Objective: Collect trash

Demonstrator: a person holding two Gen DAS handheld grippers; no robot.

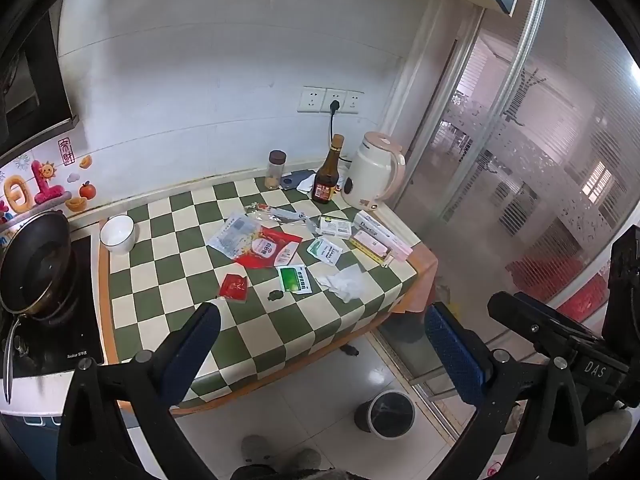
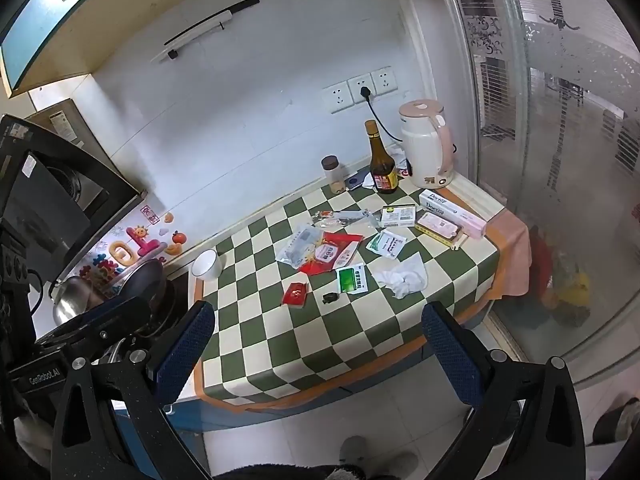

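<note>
Both my grippers, left gripper [image 1: 320, 344] and right gripper [image 2: 318, 340], hang wide and empty short of the desk [image 1: 256, 344], sizing up. Left to right: red sachet [image 1: 233, 286] at 11 o'clock, green packet [image 1: 295, 279], crumpled tissue [image 1: 345, 283] at 1. Bowl [image 1: 117, 234], bottle [image 1: 326, 176], kettle [image 1: 374, 172] aren't trash. Bin [image 1: 390, 414] on floor, 5 o'clock.

Litter's spread flat across my checkered tabletop [image 1: 256, 344]: a crumpled white tissue [image 1: 345, 283] near the edge, green sachet [image 1: 295, 279] beside it, small red packet [image 1: 233, 287], and a big red wrapper [image 1: 269, 249] overlapping a clear bag [image 1: 232, 234].
</note>
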